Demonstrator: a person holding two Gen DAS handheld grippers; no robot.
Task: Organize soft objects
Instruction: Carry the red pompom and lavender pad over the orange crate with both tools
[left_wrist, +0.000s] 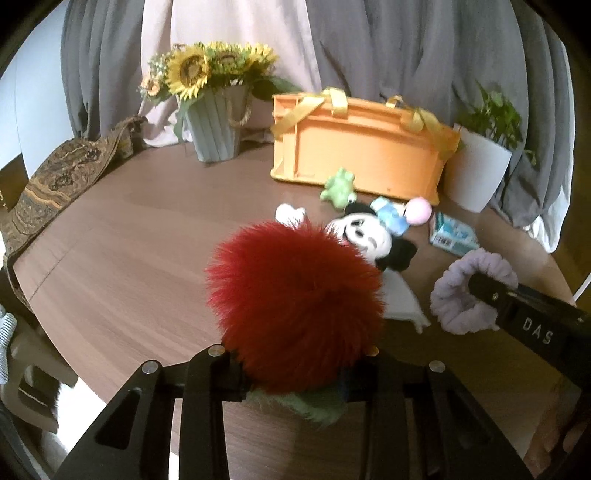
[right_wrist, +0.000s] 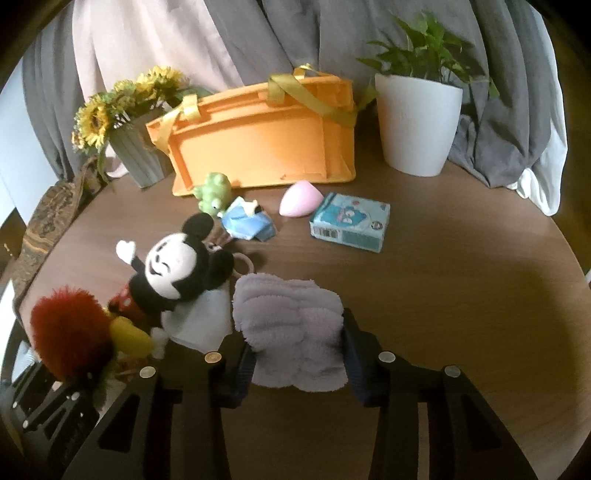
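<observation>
The left gripper (left_wrist: 295, 365) is clamped on a red pom-pom (left_wrist: 295, 302); the right gripper (right_wrist: 299, 354) pinches a lilac scrunchie (right_wrist: 291, 332) (near the mouse plush (right_wrist: 173, 269)).

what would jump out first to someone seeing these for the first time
The fluffy red pompom fills the foreground, clamped in the left gripper. Beside it, the right gripper is closed on a lilac fleece scrunchie. Behind them on the wooden table lies a black-and-white mouse plush, with a big orange bag at the back.
</observation>
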